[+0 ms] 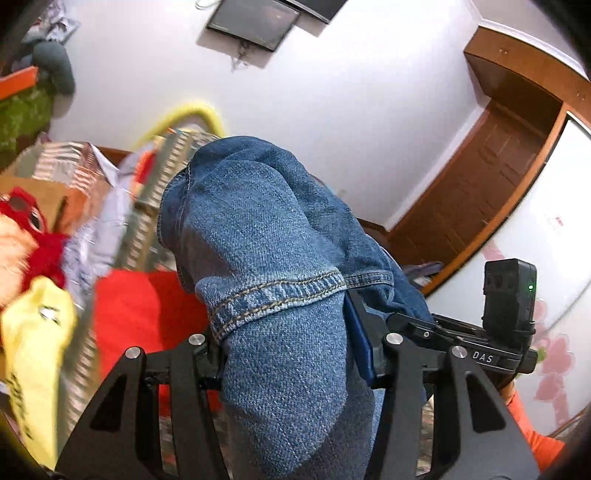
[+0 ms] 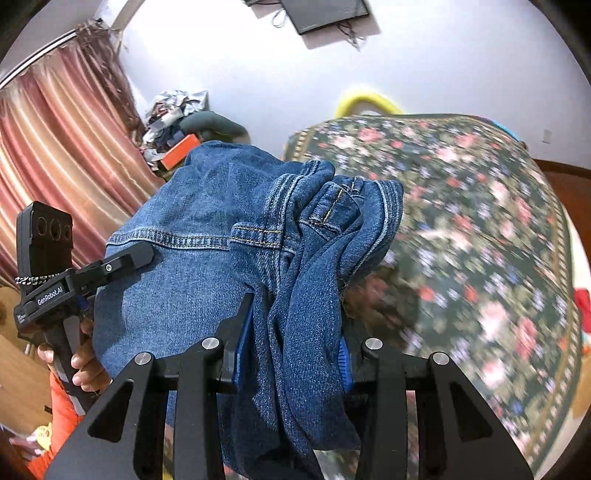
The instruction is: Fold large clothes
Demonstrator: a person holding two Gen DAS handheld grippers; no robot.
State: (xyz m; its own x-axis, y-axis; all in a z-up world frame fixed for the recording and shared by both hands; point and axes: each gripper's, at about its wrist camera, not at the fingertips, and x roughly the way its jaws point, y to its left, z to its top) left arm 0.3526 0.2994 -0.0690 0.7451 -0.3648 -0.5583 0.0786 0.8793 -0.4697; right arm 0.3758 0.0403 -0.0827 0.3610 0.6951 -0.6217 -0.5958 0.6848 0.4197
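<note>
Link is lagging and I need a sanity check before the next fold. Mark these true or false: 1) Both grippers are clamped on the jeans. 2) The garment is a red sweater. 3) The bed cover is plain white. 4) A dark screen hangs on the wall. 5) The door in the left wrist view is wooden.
1) True: the left gripper and the right gripper each pinch bunched denim of the jeans.
2) False: it is blue denim with yellow stitching.
3) False: the bed cover is dark with a flower print.
4) True: the screen hangs on the white wall.
5) True: the door is brown wood.
</note>
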